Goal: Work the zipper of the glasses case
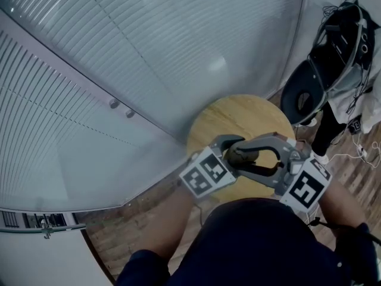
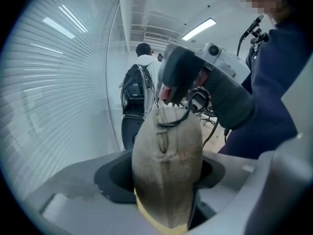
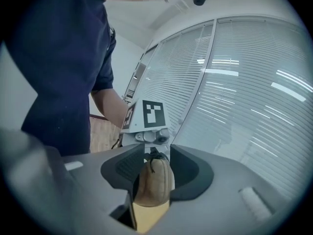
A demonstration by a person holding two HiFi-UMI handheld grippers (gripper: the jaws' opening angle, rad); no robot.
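I held the tan glasses case (image 1: 243, 155) up between my two tools, over the 6 o'clock edge of the round wooden table (image 1: 238, 115). My left gripper (image 1: 229, 151) came in from about 8 o'clock and my right gripper (image 1: 241, 157) from about 4 o'clock, so they met nose to nose.

In the left gripper view, the left gripper (image 2: 164, 180) was pinched on the near end of the glasses case (image 2: 168, 146), with both dark pads against its sides. A dark cord loop (image 2: 172, 122) lay at the case's far tip, toward 12 o'clock, just beside the right gripper's jaws.

In the right gripper view, the right gripper (image 3: 155, 168) pressed on the case (image 3: 154, 185) from both sides. The cord loop (image 3: 155, 156) sat at its far end, below the left gripper's marker cube (image 3: 152, 114). I could not tell how far the zipper was drawn.
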